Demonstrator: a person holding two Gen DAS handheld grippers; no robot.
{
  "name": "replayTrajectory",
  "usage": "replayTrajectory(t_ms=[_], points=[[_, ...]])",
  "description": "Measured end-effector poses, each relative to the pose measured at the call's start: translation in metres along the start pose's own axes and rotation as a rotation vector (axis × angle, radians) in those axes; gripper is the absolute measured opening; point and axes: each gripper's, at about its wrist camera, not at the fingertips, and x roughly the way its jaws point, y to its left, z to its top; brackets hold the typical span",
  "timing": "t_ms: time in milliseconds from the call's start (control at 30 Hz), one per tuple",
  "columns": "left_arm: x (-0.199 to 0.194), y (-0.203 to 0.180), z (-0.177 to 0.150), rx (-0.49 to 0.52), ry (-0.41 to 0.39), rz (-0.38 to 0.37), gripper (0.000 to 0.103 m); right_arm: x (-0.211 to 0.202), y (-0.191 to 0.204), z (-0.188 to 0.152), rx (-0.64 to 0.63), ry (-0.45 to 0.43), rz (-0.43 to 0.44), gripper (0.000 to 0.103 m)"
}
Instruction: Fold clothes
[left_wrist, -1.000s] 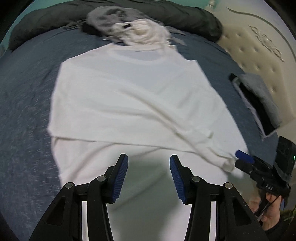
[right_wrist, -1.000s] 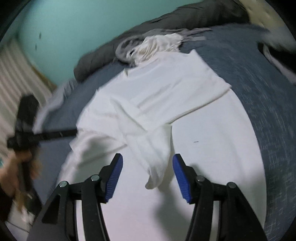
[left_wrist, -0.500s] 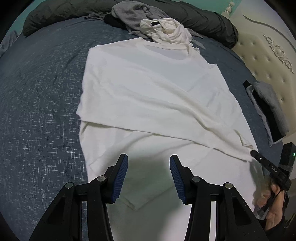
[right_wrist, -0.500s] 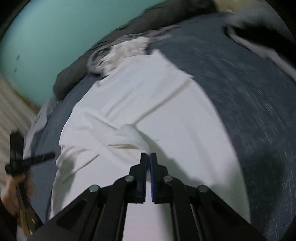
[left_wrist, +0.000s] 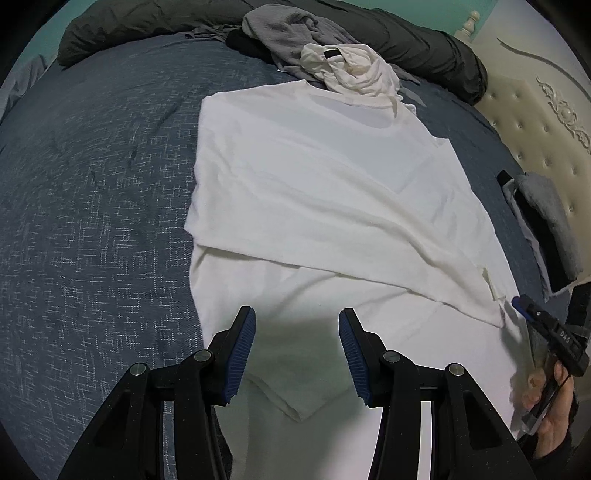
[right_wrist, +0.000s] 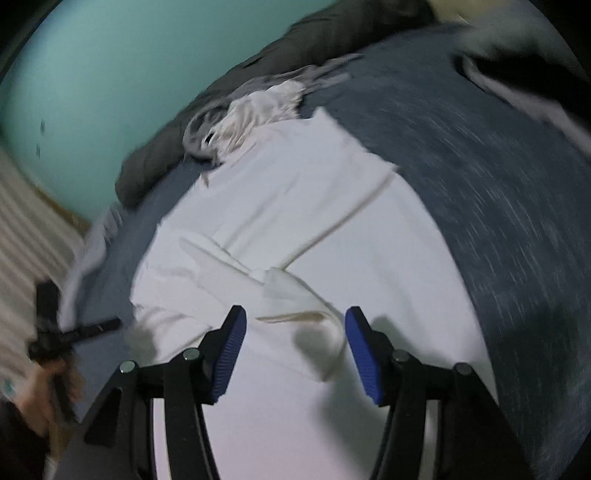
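Observation:
A white long-sleeved shirt (left_wrist: 314, 192) lies flat on the blue bedspread (left_wrist: 92, 206), with a sleeve folded slantwise across its body. My left gripper (left_wrist: 297, 354) hovers open over the shirt's lower part, with nothing between its pads. In the right wrist view the shirt (right_wrist: 295, 206) fills the middle, and the sleeve's end (right_wrist: 317, 332) lies loose on the body. My right gripper (right_wrist: 295, 343) is just above that sleeve end. Its jaws are opening, and the cuff lies between the pads without either pressing on it.
A heap of grey and white clothes (left_wrist: 332, 62) lies at the shirt's collar, against a dark duvet (left_wrist: 147, 22). A folded stack (left_wrist: 543, 221) sits by the padded headboard (left_wrist: 546, 122). A hand holds the other gripper (left_wrist: 546, 328) at the shirt's right edge.
My right gripper was open over the sleeve, then shut on it and drew it across the shirt's body; now it stands open and the sleeve lies dropped. The left gripper drifted sideways, staying open.

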Motion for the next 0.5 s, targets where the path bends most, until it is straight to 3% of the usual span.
replayTrajectory(t_ms=[200,233,333,367,500], points=[[0.003,0.004,-0.003,0.013,0.005,0.005,0.051,0.025,0.024,-0.001,-0.188,0.041,-0.1,0.056],[0.004,0.006,-0.004,0.011,0.006,0.006,0.051,0.03,0.026,-0.001,-0.211,0.05,-0.118,0.051],[0.006,0.013,-0.004,-0.004,0.009,0.007,0.051,0.041,0.022,-0.003,-0.227,0.073,-0.128,0.018],[0.006,0.016,-0.004,-0.011,0.008,0.007,0.051,0.041,0.019,-0.004,-0.222,0.069,-0.131,0.012],[0.007,0.025,-0.005,-0.026,0.008,0.013,0.051,0.027,0.01,0.001,-0.174,0.015,-0.123,0.004]])
